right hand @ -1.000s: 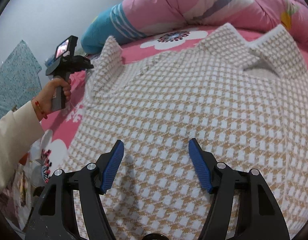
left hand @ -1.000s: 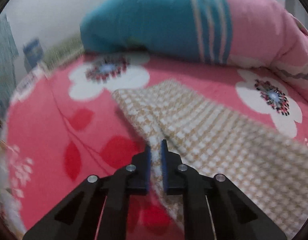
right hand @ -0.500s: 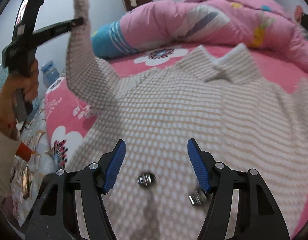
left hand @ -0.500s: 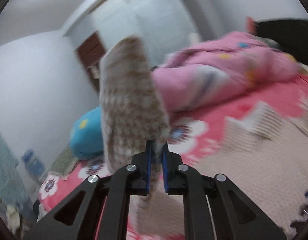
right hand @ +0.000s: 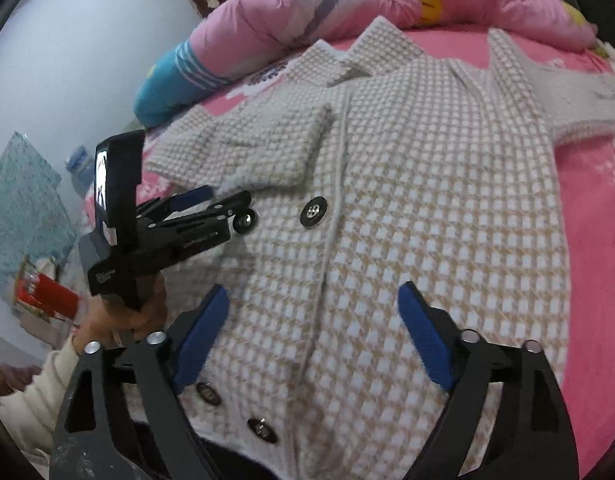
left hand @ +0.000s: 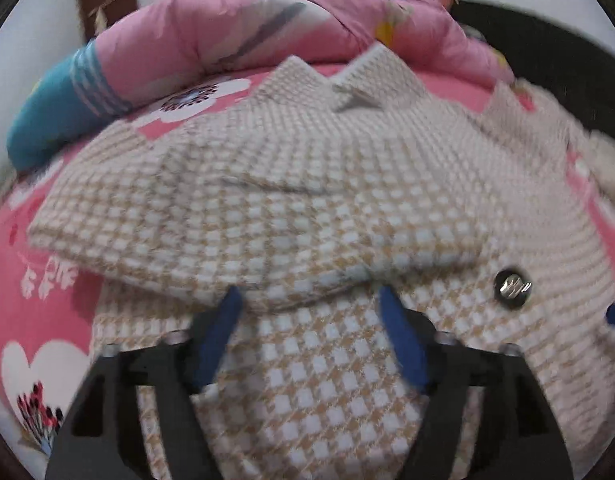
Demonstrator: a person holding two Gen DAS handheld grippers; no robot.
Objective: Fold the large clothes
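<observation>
Pink floral bedsheet (right hand: 595,200) covers the bed, with one rolled pink quilt (right hand: 347,4) and one blue striped pillow (right hand: 167,84) along its far edge; a pale wall stands behind. One checked tan-and-white coat (right hand: 427,200) lies spread flat on the bed, collar toward the quilt. I count four dark buttons on its front in the right wrist view: two near the middle (right hand: 314,211), two near the hem.

One sleeve (right hand: 243,152) lies folded across the chest of the coat; the other sleeve (right hand: 579,92) stretches out to the far side.

My left gripper (left hand: 307,308), seen also from the side (right hand: 211,204) with one hand (right hand: 123,316) on its handle, has its jaws opening; the folded sleeve's edge lies just beyond the tips, and only the coat front shows in the gap, not pinched. One button (left hand: 512,288) lies beside it.

My right gripper (right hand: 311,320) hovers over the lower front of the coat, jaws opening and released; the front edge seam runs between them, ungrasped.
</observation>
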